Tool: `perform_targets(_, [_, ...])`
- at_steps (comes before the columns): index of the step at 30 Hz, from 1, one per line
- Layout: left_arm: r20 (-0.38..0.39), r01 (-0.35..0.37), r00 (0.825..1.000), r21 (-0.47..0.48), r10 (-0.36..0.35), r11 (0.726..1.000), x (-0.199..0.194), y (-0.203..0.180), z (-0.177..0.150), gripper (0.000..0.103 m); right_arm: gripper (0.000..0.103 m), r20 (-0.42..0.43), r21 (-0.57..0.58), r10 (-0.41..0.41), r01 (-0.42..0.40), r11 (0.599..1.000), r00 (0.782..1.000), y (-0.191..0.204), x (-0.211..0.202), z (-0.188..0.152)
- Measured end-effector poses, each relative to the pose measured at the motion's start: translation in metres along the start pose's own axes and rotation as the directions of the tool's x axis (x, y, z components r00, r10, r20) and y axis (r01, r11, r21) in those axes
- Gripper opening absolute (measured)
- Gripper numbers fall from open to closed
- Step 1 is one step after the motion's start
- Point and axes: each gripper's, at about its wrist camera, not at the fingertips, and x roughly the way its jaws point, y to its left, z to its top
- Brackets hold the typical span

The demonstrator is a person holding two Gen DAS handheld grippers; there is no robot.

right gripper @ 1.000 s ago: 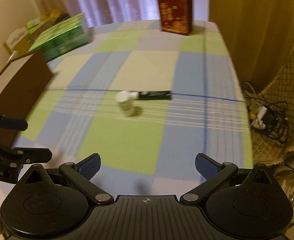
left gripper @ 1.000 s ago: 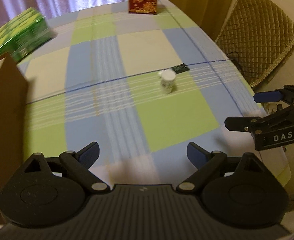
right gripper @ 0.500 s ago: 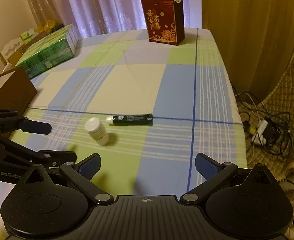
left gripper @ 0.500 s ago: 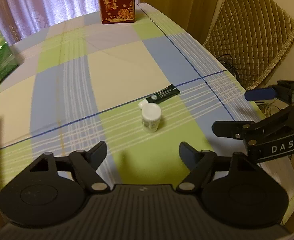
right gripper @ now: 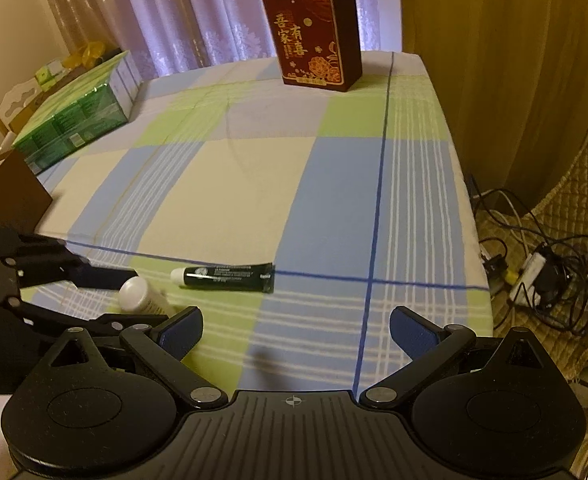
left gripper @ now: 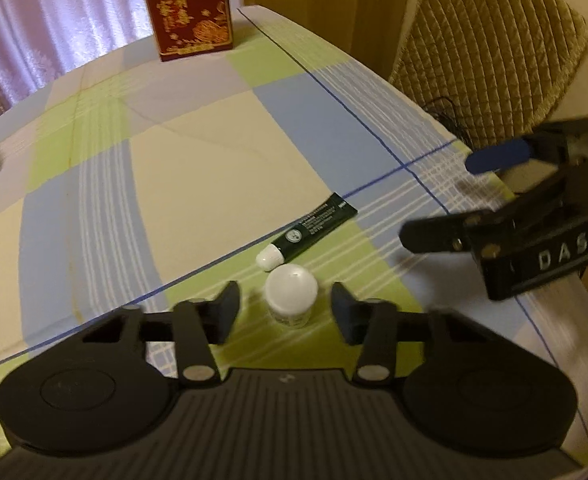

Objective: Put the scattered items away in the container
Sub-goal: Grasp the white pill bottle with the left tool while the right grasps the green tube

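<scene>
Left gripper [left gripper: 285,309] has closed in on the white bottle [left gripper: 291,294], jaws spread either side of it.

The checked tablecloth [right gripper: 334,208] fills both views; half a second ago the bottle stood well ahead of the left gripper, and now it sits upright between the parted fingers, neither pad touching it. The right gripper [right gripper: 296,330] hangs open over the near edge of the cloth, much as before. The brown cardboard box [right gripper: 7,196] shows at the left edge. The dark green tube [right gripper: 223,277] lies flat just beside the bottle, white cap towards it, unmoved.
</scene>
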Motion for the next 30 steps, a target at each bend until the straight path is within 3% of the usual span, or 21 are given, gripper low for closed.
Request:
perform_targets(1, [-0.006,0.008,1.0,-0.007,-0.009,1.0,0.002,0.002,-0.001,0.022,0.103,0.001,-0.009,0.008,-0.008,1.0,1.0,0.0,0.002,0.001])
perform_targets(6, [0.003,-0.031,1.0,-0.007,0.031,0.999,-0.005,0.011,-0.006,0.022,0.103,-0.003,-0.118,0.049,-0.049,0.992,0.999,0.01,0.011,0.003])
perform_targets(12, [-0.009,-0.088,0.996,-0.096,0.087,0.992,-0.016,0.045,-0.015,0.022,0.103,-0.009,-0.273,0.104,-0.103,0.956,0.995,0.035,0.03,0.005])
perform_targets(14, [-0.014,-0.104,0.995,-0.123,0.103,0.987,-0.02,0.054,-0.018,0.022,0.089,-0.014,-0.334,0.126,-0.124,0.934,0.992,0.044,0.038,0.005])
perform_targets(18, [-0.022,-0.123,0.992,-0.16,0.121,0.979,-0.028,0.064,-0.027,0.022,0.089,-0.02,-0.435,0.121,-0.118,0.893,0.992,0.06,0.058,0.004])
perform_targets(19, [-0.027,-0.127,0.992,-0.168,0.124,0.978,-0.029,0.066,-0.03,0.022,0.084,-0.021,-0.45,0.119,-0.116,0.885,0.993,0.063,0.062,0.004])
perform_targets(20, [-0.032,-0.129,0.992,-0.175,0.125,0.976,-0.03,0.067,-0.032,0.022,0.07,-0.029,-0.462,0.122,-0.121,0.878,0.992,0.064,0.066,0.003])
perform_targets(21, [-0.035,-0.13,0.992,-0.182,0.125,0.975,-0.032,0.068,-0.035,0.022,0.064,-0.042,-0.472,0.125,-0.13,0.872,0.991,0.065,0.07,0.003])
perform_targets(24, [-0.044,-0.135,0.991,-0.2,0.129,0.97,-0.034,0.071,-0.041,0.022,0.062,-0.064,-0.453,0.137,-0.151,0.878,0.988,0.063,0.075,0.005])
perform_targets(27, [-0.049,-0.137,0.99,-0.217,0.129,0.966,-0.037,0.072,-0.046,0.022,0.044,-0.089,-0.438,0.131,-0.156,0.885,0.987,0.063,0.073,0.005])
perform_targets(29, [-0.055,-0.138,0.99,-0.222,0.129,0.965,-0.038,0.073,-0.049,0.022,0.024,-0.105,-0.424,0.115,-0.149,0.894,0.988,0.064,0.069,0.005])
perform_targets(30, [-0.059,-0.138,0.99,-0.224,0.128,0.965,-0.038,0.073,-0.05,0.022,0.022,-0.109,-0.412,0.108,-0.144,0.9,0.988,0.064,0.067,0.004])
